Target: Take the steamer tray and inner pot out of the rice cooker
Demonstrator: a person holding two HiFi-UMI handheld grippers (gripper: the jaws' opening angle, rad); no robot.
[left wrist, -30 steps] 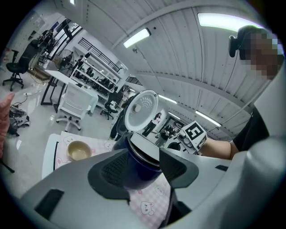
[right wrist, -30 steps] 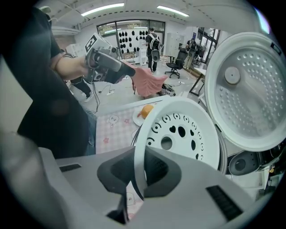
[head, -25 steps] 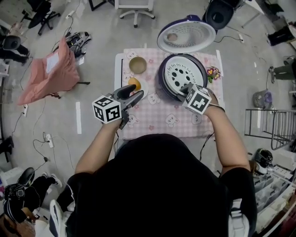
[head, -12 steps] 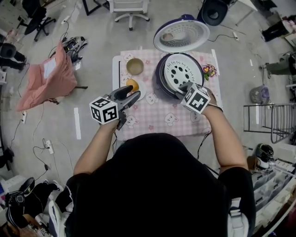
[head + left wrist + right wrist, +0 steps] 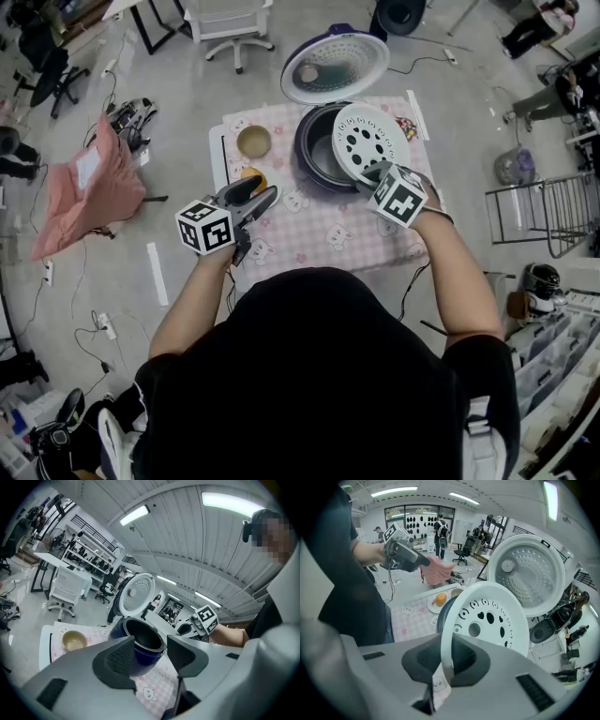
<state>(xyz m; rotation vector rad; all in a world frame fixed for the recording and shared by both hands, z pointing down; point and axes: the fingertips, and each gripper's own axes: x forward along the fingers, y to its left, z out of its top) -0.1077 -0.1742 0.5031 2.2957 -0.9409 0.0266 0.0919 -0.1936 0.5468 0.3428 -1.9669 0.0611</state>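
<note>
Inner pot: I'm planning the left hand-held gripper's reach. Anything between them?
Nothing visible does: the right hand-held gripper holds the steamer tray tilted beyond the inner pot, and the open left hand-held gripper faces its bare rim.

Left gripper (image 5: 266, 190) agape — right gripper (image 5: 369, 173) clamped.

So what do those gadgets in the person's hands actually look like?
Both are grey plastic tongs. The left gripper and right gripper each have two broad jaws with dark textured pads and carry a white cube printed with black square markers. The person wears a black short-sleeved top.
</note>
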